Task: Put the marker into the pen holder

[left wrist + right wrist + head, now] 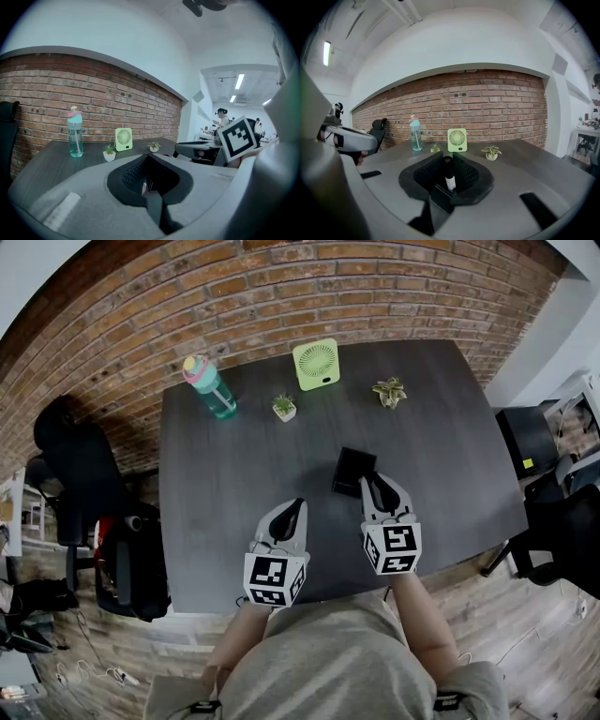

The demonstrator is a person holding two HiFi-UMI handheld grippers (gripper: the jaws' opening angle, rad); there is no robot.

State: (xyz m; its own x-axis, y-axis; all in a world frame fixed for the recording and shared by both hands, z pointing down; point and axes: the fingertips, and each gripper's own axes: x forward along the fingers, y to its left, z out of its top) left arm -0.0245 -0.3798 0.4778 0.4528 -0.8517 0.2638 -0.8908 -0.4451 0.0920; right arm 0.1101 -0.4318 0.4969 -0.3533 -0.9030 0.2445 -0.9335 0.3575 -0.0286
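A black marker (449, 176) with a white label stands upright between the jaws of my right gripper (449, 161), which is shut on it. In the head view that gripper (374, 478) hangs over the table with its tips at the right edge of the black square pen holder (351, 470). The holder does not show in either gripper view. My left gripper (297, 505) is lower left of the holder and apart from it. Its jaws (148, 159) are shut with nothing between them.
On the dark grey table (234, 474) stand a teal bottle with a pink cap (210, 386), a green desk fan (316, 364) and two small potted plants (284, 408) (389, 391) along the far side. Black chairs (80, 493) flank the table. A brick wall runs behind.
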